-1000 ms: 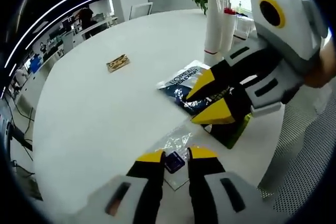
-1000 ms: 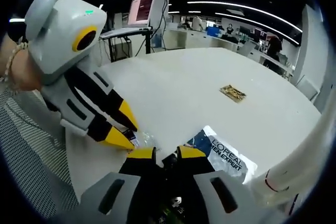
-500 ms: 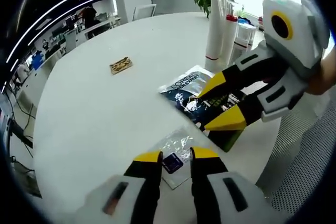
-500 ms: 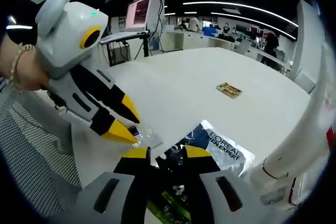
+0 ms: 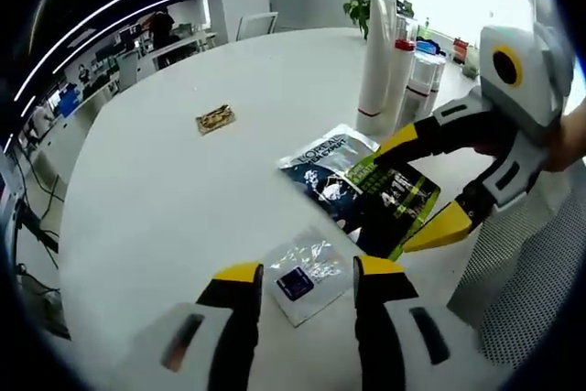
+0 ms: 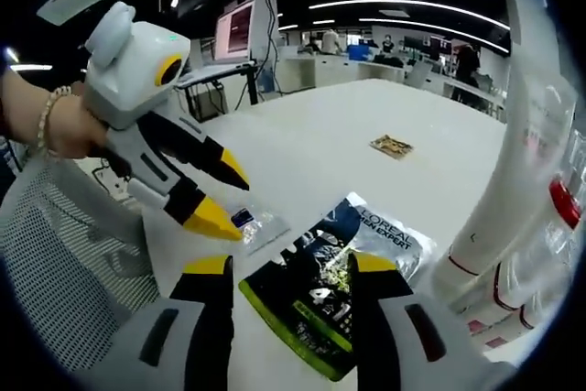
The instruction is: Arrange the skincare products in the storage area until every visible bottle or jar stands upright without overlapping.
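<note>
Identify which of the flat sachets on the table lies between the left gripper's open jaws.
The small clear sachet with a dark blue square, lying apart from the larger L'Oreal packet and green-edged black packet beyond it.

Left gripper view low over the table [image 5: 165,180], facing the sachet [image 5: 371,194], right gripper view opposite, close, both sharing it

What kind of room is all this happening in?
Most likely an open-plan office: a large white round table, a computer monitor on a desk, long ceiling light strips, and more desks behind.
</note>
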### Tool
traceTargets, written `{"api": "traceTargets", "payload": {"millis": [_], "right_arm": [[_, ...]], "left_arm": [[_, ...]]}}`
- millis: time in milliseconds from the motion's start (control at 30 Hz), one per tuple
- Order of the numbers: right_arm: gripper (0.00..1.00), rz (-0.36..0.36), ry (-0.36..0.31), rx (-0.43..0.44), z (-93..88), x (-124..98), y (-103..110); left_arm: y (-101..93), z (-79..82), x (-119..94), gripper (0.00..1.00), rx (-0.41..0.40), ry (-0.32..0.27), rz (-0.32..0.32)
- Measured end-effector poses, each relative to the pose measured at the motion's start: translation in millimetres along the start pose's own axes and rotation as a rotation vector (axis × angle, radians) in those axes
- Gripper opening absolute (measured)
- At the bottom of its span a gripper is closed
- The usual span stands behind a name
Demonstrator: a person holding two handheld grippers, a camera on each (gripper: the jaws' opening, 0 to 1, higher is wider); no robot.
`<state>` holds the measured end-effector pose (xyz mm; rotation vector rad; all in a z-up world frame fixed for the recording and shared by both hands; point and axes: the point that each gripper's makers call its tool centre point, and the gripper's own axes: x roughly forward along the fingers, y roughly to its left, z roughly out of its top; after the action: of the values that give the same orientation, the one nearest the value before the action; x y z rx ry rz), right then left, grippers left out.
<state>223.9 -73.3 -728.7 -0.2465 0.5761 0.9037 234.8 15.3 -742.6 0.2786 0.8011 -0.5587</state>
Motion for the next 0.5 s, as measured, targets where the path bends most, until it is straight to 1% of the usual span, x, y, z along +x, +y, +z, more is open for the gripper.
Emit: {"api": "traceTargets", "payload": {"millis": [167,233,300,500], "right_arm": [[0.61,0.006,-0.011,0.018,2.9,-12,3],[0.63,0.004,-0.017,0.029,3.0,-17,4],[0.67,-0.003,-0.016,0.039,1.8,-21,3],[0.72,-0.026,-0.028,0.071,2.0,-35,1]], "left_arm": [[0.2,1.7,-8,0.53,-0.027,-0.015,0.008],[1.9,0.4,-8,0.55,-0.036,-0.018,0.010],[1.6,-0.1,-11,0.58,-0.047,-0.022,0.013],[-0.2,3.8,-19,0.64,-0.072,-0.041,0.009]]}}
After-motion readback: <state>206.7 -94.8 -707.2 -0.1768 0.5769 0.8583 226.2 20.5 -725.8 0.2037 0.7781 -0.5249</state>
